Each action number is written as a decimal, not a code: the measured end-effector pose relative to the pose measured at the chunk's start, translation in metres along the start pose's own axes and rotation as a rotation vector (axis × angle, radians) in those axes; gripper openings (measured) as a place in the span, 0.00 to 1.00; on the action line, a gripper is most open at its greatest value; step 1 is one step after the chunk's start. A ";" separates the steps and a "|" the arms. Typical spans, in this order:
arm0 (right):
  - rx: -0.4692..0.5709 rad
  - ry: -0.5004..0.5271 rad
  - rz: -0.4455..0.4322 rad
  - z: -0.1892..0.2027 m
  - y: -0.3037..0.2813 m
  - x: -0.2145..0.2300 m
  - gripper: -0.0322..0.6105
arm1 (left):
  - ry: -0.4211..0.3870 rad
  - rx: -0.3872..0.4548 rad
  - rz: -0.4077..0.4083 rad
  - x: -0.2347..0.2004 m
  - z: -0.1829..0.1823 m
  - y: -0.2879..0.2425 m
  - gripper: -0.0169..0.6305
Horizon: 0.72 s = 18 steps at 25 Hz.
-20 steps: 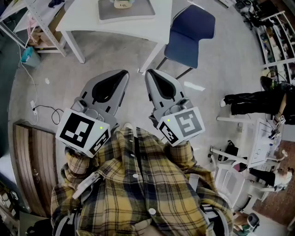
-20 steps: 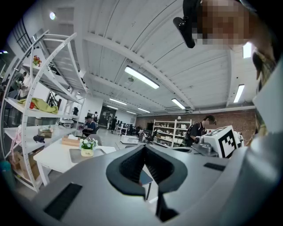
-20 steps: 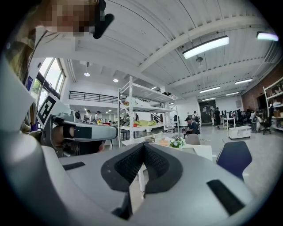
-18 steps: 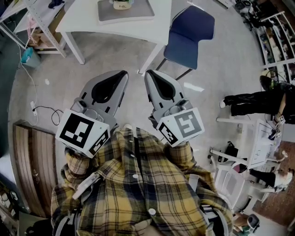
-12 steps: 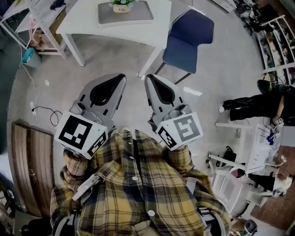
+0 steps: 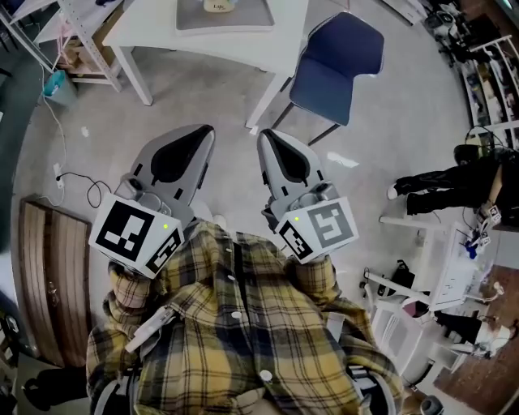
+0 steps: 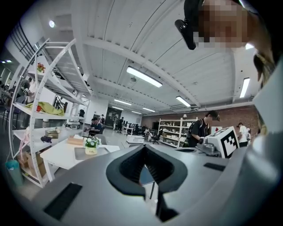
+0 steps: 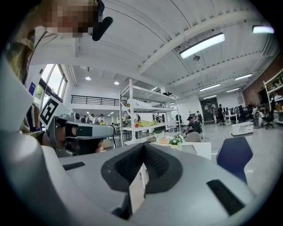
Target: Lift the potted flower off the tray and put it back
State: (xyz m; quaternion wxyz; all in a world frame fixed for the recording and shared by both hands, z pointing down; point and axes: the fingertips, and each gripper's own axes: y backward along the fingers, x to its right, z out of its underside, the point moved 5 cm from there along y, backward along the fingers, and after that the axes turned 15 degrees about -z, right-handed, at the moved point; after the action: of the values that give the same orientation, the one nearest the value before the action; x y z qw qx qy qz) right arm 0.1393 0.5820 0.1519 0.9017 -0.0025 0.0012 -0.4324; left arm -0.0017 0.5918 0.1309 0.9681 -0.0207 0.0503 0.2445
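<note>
Left gripper (image 6: 204, 134) and right gripper (image 6: 266, 138) closed, empty — potted flower (image 7: 91, 145) on tray (image 7: 79, 153)

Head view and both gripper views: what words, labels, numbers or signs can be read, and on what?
No text can be read.
Flower pot: small dark label, too small and blurred to read.
Marker cubes: black-and-white square codes, no letters or numbers.

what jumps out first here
The left gripper and right gripper, both shut and empty, jut side by side from a plaid shirt. Ahead, the potted flower sits on its tray on the white table, next to a blue chair.
</note>
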 end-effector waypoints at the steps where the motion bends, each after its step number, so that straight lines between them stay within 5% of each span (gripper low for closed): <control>1: -0.002 -0.005 -0.003 0.002 0.001 0.000 0.05 | 0.000 -0.004 -0.005 0.001 0.001 0.001 0.04; 7: -0.023 -0.034 -0.021 0.011 -0.001 0.006 0.05 | 0.021 -0.018 -0.042 -0.008 0.006 -0.001 0.04; 18: -0.068 -0.063 0.013 0.022 -0.083 0.042 0.05 | 0.033 -0.041 -0.021 -0.091 0.001 -0.057 0.04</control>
State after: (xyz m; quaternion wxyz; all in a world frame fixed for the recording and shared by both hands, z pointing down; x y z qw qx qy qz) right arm 0.1009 0.4974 0.1748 0.9034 -0.0465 -0.0124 -0.4261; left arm -0.0537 0.4988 0.1425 0.9691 -0.0451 0.0611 0.2348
